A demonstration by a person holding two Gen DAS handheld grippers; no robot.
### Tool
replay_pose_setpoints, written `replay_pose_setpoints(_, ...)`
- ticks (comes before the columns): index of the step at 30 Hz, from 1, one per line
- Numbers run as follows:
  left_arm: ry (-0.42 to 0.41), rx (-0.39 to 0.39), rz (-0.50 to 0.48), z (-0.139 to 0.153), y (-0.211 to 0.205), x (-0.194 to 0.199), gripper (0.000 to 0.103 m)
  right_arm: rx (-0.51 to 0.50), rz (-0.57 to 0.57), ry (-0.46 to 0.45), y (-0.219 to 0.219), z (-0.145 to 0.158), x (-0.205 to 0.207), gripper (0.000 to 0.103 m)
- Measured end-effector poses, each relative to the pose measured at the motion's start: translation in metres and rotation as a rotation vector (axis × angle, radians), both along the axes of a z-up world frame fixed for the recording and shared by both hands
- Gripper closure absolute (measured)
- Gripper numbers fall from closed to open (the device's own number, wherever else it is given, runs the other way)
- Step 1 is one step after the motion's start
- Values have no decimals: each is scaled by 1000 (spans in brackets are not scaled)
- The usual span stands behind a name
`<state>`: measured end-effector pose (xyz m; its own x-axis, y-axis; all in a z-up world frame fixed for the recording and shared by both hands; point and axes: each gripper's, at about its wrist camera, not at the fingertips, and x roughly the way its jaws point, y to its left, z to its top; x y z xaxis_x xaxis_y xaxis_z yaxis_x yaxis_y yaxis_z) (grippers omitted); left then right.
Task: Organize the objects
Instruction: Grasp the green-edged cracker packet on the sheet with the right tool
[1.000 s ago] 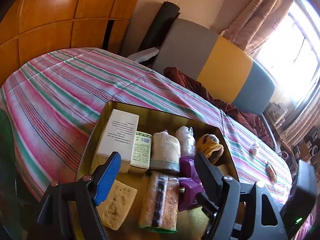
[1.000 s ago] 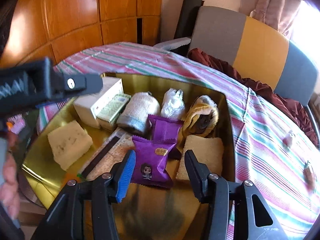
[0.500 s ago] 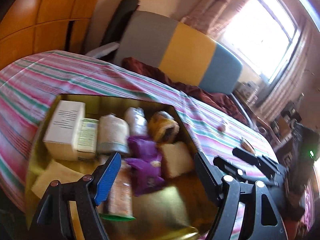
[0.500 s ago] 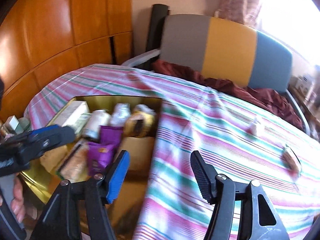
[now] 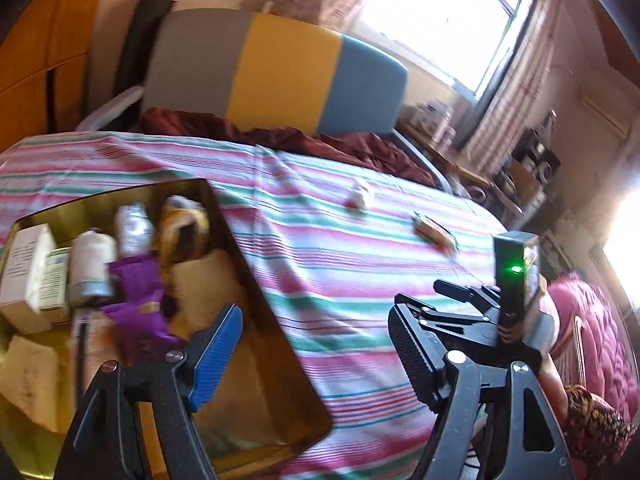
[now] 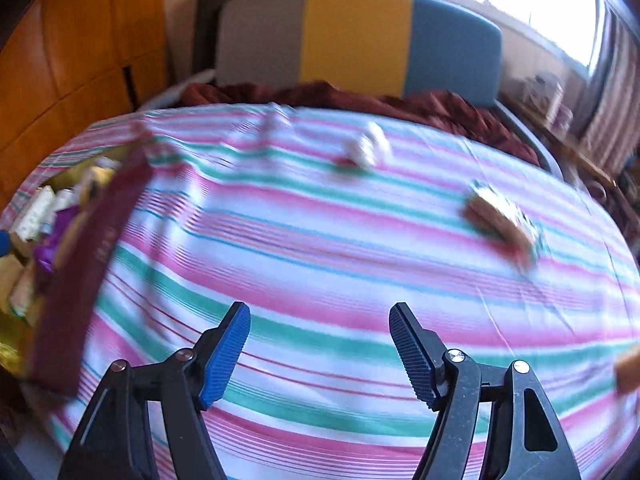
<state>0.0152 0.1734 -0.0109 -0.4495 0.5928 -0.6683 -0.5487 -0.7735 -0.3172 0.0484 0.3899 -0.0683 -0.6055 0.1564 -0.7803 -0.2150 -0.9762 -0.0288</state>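
Observation:
A gold tin box (image 5: 256, 280) sits at the left on the striped tablecloth (image 5: 352, 264), packed with boxes, rolled cloths and purple packets (image 5: 140, 300); its side shows blurred in the right wrist view (image 6: 80, 280). A small white wrapped item (image 6: 370, 148) and a brown snack packet (image 6: 500, 224) lie loose on the cloth; both also show in the left wrist view, the white item (image 5: 360, 198) and the packet (image 5: 434, 234). My left gripper (image 5: 316, 356) is open and empty over the box's right edge. My right gripper (image 6: 320, 352) is open and empty above bare cloth.
A grey, yellow and blue chair back (image 6: 360, 40) with a dark red cloth (image 6: 400, 102) stands behind the table. Wooden panels (image 6: 80, 60) are at the left, a bright window (image 5: 440, 20) at the right. An orange object (image 6: 628, 368) shows at the right edge.
Both grippers have swung to the right, away from the box toward the loose items. The box has slid to the left of both views. Both stay open.

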Motion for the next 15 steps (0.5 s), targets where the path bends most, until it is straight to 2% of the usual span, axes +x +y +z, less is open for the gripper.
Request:
replay_pose_setpoints(6,3,-40,-107,-3,47,14,26,-2,-77,12,51,-10,14,29)
replay_pose_setpoints(9,-14,-53,-154,-6,69,20,26,53,-114,55,83,-2,8,19)
replay_pose_setpoints(11,-25,-68,-177,-11,81,24,26,85,-147,88,105,6,-3,8)
replay_pose_setpoints(15,-43,-105,-204,-19,96,29,26,134,-155,89,147,16,-35,4)
